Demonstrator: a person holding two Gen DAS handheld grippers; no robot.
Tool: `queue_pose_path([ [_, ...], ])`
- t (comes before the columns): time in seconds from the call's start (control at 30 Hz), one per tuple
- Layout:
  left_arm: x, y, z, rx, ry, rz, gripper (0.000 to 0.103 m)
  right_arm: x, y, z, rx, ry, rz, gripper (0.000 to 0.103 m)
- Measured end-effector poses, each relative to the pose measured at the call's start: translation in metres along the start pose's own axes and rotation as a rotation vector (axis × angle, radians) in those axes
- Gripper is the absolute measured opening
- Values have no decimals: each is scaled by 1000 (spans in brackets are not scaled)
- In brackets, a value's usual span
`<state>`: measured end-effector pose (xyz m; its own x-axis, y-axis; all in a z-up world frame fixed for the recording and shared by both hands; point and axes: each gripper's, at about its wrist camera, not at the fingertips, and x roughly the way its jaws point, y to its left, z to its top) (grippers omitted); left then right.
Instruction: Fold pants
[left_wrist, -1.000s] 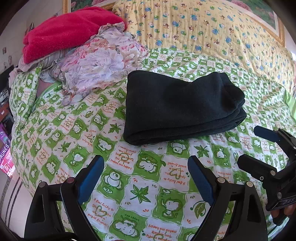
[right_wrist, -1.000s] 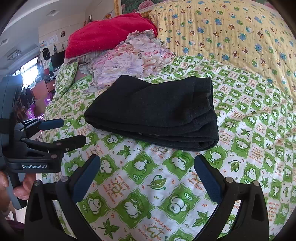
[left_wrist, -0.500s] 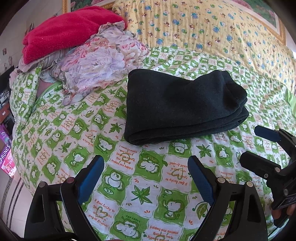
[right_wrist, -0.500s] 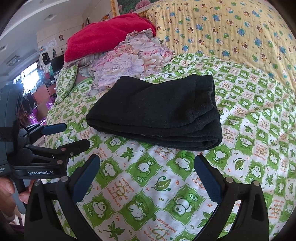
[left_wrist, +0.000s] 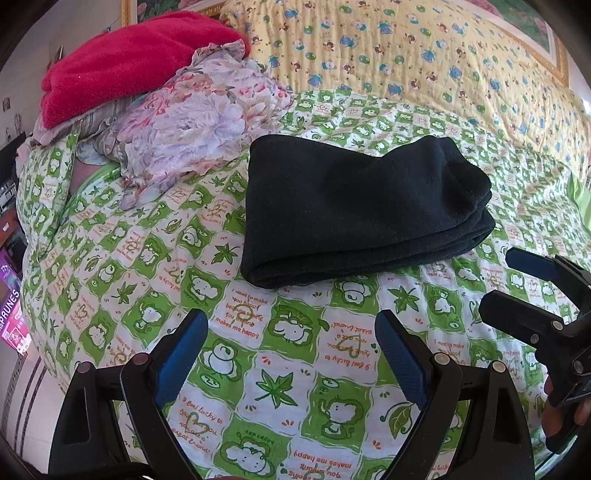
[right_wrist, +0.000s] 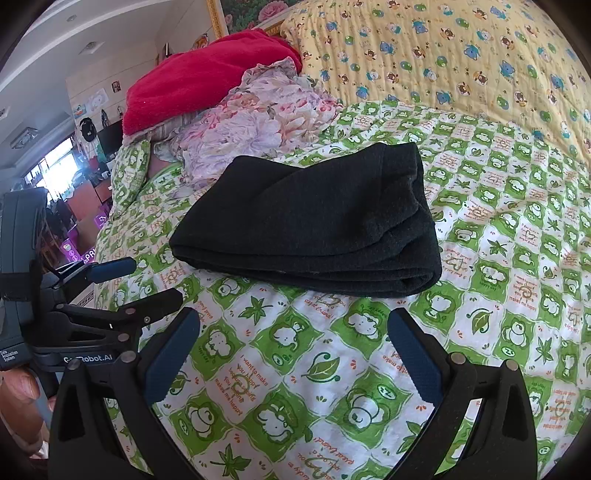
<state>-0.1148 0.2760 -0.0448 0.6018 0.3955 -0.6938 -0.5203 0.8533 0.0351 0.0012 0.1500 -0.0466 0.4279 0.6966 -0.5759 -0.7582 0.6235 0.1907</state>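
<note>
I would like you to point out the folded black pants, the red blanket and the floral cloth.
folded black pants (left_wrist: 354, 210), left wrist view, middle of the top layer.
red blanket (left_wrist: 125, 62), left wrist view, middle of its top surface.
floral cloth (right_wrist: 251, 129), right wrist view, middle of the crumpled heap.

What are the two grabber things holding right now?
Nothing. The left gripper and right gripper are both open over the bedspread, and the folded black pants lie beyond them, untouched.

Both wrist views low, sharing folded pants (left_wrist: 354, 206).
</note>
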Motion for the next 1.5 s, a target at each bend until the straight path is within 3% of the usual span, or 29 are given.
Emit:
queue_pose_path([
  [0.93,7,4,2,-4,12,-14,92,6,0,1,9,10,7,102],
  [1.5,2,2,24,-22,-22,-34,92,0,-17,18,37,-26,-21,102],
])
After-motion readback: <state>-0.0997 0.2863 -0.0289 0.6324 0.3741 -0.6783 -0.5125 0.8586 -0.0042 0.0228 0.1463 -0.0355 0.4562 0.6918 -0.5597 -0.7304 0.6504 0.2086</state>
